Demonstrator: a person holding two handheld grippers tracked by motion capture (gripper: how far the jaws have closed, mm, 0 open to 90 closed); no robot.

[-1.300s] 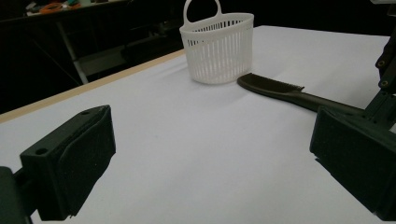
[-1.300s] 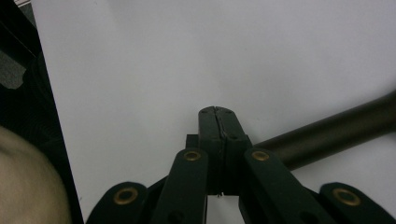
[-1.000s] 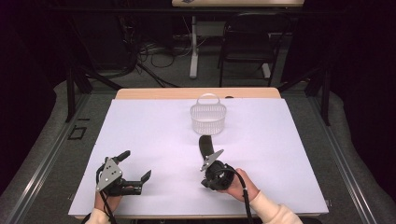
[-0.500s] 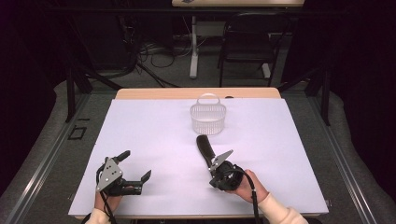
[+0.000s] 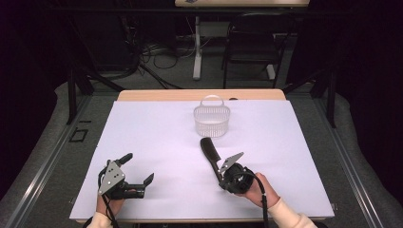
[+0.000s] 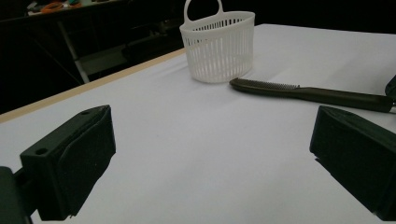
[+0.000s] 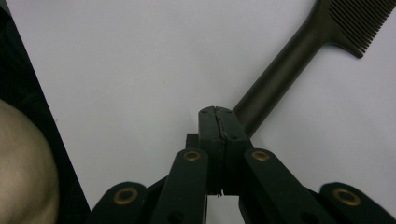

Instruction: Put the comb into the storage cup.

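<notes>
Right gripper (image 5: 222, 172): jaws pressed together on the handle end of black comb (image 5: 207, 151), laid on white table cover (image 5: 157, 133), at 6 o'clock of white basket (image 5: 212, 119).

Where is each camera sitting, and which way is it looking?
High view: above the person's side, looking forward and down on the table; both hands, left gripper, right gripper.
Left gripper view: rides that gripper, looking across at the basket; its open jaws.
Right gripper view: looks down at the comb; its shut jaws.
All share the comb.
</notes>
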